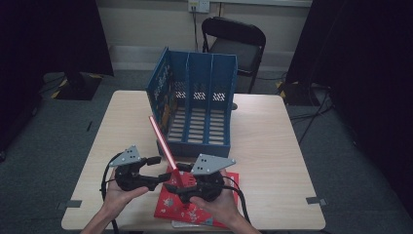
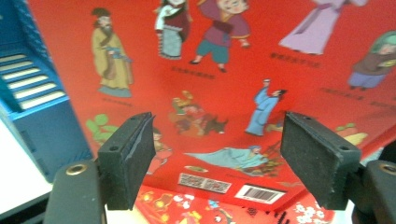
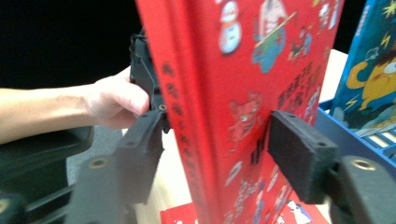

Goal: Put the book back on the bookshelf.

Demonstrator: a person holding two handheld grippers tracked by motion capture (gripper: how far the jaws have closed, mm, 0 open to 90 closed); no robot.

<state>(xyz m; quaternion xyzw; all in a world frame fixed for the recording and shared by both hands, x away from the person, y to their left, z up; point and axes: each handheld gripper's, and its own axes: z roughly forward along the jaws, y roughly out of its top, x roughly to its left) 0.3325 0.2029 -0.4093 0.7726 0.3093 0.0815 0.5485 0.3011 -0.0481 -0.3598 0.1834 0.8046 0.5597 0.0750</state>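
Red book (image 1: 162,139) raised on edge between the jaws of the right claw (image 1: 181,187) — pads apparently clamped on its lower end. Left claw (image 1: 157,160) just beside its cover, gaping, holding nothing. Blue rack (image 1: 197,105) beyond — slots not yet filled; second book (image 1: 168,207) lying flat underneath.

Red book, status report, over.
Left tool open, facing red book. It stands on edge between jaws of right tool, grip unclear. Blue rack just beyond; second book flat underneath.
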